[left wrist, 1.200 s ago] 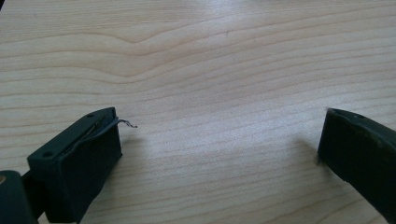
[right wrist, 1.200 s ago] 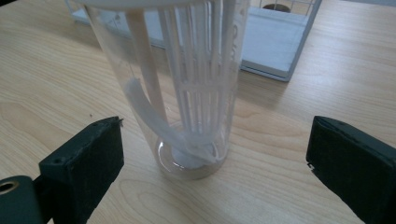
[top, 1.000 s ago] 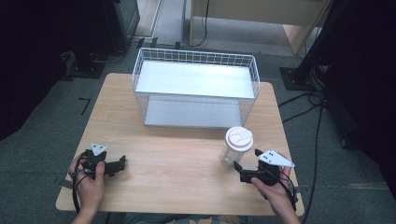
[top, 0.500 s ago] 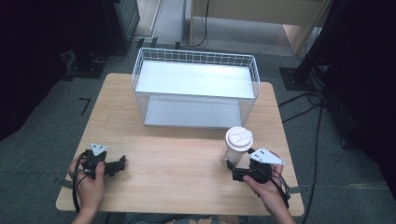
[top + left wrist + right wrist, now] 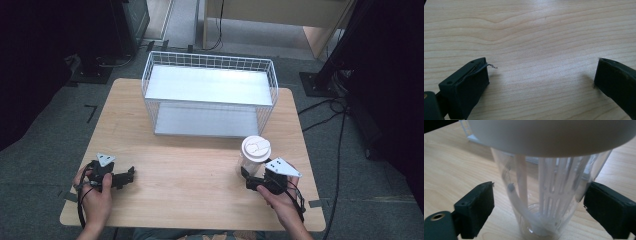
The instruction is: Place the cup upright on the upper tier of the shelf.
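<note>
Two grippers are down at the near edge of the table (image 5: 200,170), one in each hand, and the light wood top runs wide between them. Biggest thing on it is the basket (image 5: 210,95) — white wire, standing at the far middle, a pale shelf across its top and a pale floor below. It sits well apart from both hands.

Next down in size, the cup (image 5: 254,156): clear plastic, white lid, upright at the right front of the table, just off the basket's near right corner. In the right gripper view the cup (image 5: 546,195) looms right up close, its lid across the top and white strips showing through the wall.

Now the right gripper (image 5: 252,179) — held low in the right hand (image 5: 282,205), jaws spread wide, one on each side of the cup's lower body. Neither jaw is touching the plastic; there is a sliver of table on both sides. Released, then, and straddling.

Over on the left, the left gripper (image 5: 127,176) rests in the left hand (image 5: 95,197) near the table's front left. Its own view shows the jaws parted wide over bare wood — nothing between them. A thin curl of wire (image 5: 489,66) sticks out from the left jaw's tip.
</note>
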{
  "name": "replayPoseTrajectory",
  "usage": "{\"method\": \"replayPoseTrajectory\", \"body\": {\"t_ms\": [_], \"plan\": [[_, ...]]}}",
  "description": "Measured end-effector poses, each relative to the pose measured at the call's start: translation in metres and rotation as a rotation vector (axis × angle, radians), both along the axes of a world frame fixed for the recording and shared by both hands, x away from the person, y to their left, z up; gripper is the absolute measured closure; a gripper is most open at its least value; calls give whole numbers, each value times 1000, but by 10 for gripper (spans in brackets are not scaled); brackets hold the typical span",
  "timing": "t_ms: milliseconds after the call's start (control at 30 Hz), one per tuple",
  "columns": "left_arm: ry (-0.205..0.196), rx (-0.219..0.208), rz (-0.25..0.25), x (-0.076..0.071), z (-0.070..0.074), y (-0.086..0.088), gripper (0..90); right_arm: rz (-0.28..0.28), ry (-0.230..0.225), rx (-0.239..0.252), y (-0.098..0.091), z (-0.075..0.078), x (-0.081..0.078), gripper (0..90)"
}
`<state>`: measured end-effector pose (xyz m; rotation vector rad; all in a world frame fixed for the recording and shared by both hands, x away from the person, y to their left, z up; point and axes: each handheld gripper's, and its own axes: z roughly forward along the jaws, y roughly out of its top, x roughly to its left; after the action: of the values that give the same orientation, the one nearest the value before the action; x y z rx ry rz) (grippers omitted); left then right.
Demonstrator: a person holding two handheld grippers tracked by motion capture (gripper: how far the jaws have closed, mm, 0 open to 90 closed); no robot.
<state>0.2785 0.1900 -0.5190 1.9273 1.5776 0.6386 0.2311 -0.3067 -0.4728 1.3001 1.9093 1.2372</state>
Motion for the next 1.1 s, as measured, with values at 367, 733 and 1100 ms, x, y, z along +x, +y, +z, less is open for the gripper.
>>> {"method": "replayPoseTrajectory", "body": {"t_ms": [367,733,1100], "plan": [[0,0,0,0,0,0,0,-28,-42,41,5,-5,10,140],[0,0,0,0,0,0,0,-56,-108,77,11,-6,11,150],[0,0,0,0,0,0,0,-27,-151,96,15,3,8,158]]}}
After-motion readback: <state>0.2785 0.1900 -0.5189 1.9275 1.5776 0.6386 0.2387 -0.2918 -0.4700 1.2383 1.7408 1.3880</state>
